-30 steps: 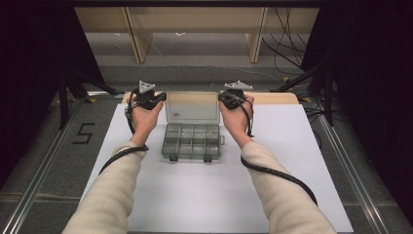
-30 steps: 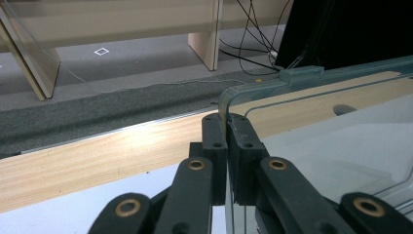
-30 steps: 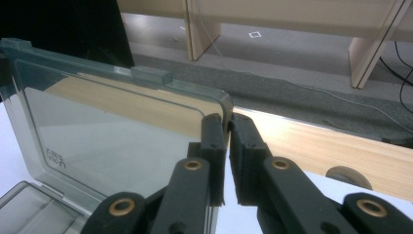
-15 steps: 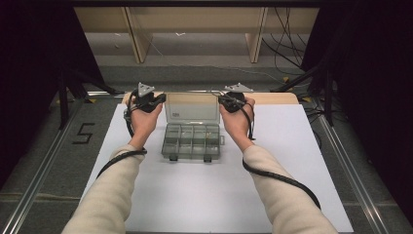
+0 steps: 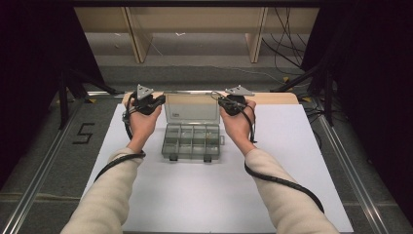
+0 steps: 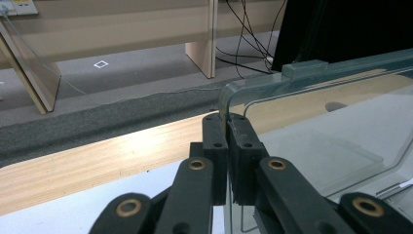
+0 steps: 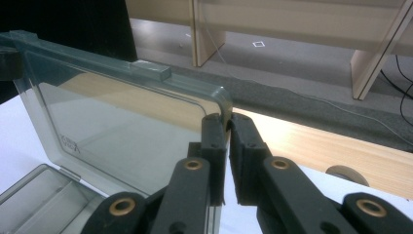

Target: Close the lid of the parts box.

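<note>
Both pairs of jaws are clamped on the raised lid (image 5: pixel 191 108): left gripper (image 6: pixel 227 127) on one top corner, right gripper (image 7: pixel 227 127) on the other. Its long axis is spanned between them, above the compartment box (image 5: pixel 192 142) on the white mat (image 5: pixel 195 195).

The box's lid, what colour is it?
The lid is clear plastic with a grey-green tint, best seen in the right gripper view.

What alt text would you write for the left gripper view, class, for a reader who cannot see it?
The left hand-held gripper is shut on the upper corner of a clear plastic lid, which stands raised and runs off to the right. Behind lie a wooden table edge, grey floor and black cables.
</note>
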